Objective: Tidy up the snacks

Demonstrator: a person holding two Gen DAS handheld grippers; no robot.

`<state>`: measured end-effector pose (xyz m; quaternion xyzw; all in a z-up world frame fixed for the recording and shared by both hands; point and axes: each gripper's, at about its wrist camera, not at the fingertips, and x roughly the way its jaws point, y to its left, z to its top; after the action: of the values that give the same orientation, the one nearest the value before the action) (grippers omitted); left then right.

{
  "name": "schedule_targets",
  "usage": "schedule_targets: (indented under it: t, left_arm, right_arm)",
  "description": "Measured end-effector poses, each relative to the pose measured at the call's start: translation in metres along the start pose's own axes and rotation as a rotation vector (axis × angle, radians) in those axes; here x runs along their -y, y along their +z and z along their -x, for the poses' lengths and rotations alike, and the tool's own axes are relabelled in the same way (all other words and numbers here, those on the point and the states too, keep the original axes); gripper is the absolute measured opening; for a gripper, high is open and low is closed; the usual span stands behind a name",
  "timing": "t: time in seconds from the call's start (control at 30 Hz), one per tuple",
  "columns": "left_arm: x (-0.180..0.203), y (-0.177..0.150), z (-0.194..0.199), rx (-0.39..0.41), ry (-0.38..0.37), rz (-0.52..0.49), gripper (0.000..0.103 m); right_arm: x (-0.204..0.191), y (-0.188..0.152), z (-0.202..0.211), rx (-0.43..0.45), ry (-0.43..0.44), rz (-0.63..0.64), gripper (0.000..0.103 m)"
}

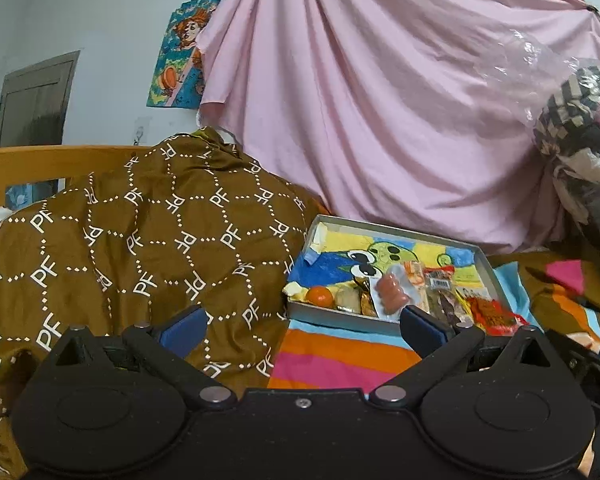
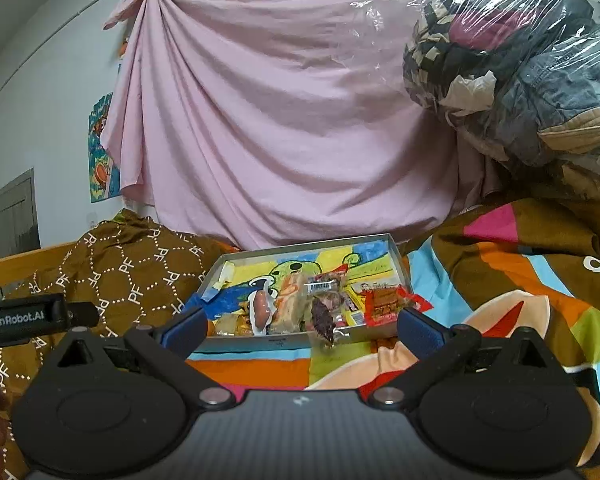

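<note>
A shallow grey box (image 1: 485, 258) with a cartoon-print floor lies on the striped bedspread; it also shows in the right wrist view (image 2: 308, 245). Its near side holds several snacks: an orange (image 1: 320, 297), a sausage pack (image 1: 392, 296) (image 2: 261, 307), a clear pack with dark pieces (image 2: 323, 312) hanging over the front wall, and a red packet (image 1: 492, 314) (image 2: 388, 302) at the right. My left gripper (image 1: 302, 326) is open and empty, short of the box's front left corner. My right gripper (image 2: 300, 328) is open and empty, just in front of the box.
A brown "PF" patterned blanket (image 1: 140, 232) is heaped left of the box. A pink sheet (image 1: 380, 100) hangs behind. A clear bag of clothes (image 2: 520, 72) sits at the right. A wooden bed rail (image 1: 40, 164) runs at the left. The left gripper's body (image 2: 24, 318) shows at the right view's left edge.
</note>
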<state>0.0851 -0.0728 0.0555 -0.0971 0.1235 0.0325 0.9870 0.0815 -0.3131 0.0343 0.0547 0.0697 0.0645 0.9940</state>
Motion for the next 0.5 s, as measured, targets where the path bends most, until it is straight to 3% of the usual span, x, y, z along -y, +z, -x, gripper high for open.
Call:
schedule_targets:
  t: [0.5]
  left_arm:
    - [-0.021,-0.016,0.025,0.036,-0.058,-0.036,0.102]
  right_arm:
    - [-0.018,-0.024,0.027,-0.030,-0.109,-0.029,0.103]
